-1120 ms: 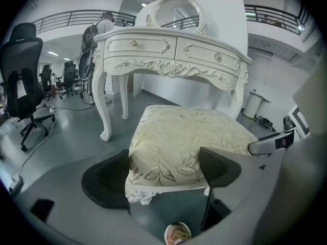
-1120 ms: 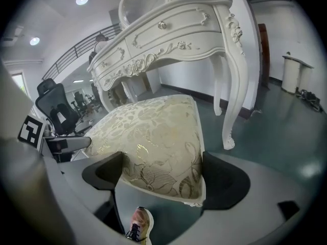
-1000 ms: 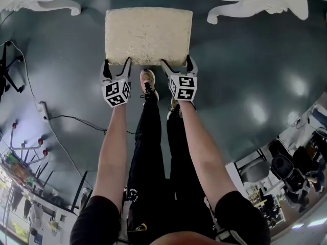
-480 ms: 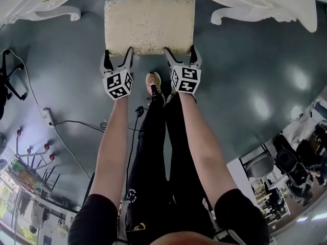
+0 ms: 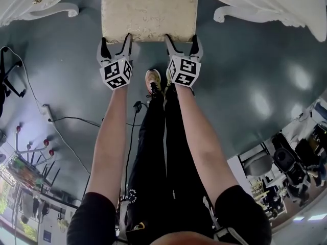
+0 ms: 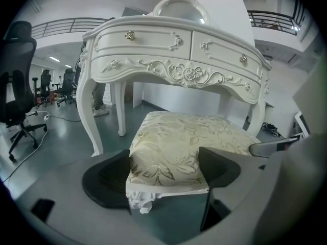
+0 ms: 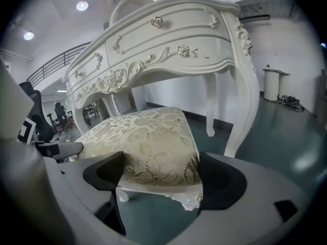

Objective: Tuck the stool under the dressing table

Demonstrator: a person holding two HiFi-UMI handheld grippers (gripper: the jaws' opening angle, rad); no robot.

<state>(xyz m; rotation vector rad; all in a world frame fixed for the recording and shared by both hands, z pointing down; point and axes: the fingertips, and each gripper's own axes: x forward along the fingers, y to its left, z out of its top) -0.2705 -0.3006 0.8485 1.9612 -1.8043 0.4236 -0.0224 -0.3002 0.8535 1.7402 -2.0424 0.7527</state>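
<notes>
Head view, floral stool (image 5: 149,11), white dressing table (image 5: 265,1)

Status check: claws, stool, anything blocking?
Left claw open, astride stool near-left corner. Right claw closing, near-right corner between jaws. Seat partly under table. No obstruction seen.

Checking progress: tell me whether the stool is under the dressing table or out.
Mostly out. Head view: only the far edge of the stool reaches the dressing table front; nearly all its cushion shows uncovered.
</notes>
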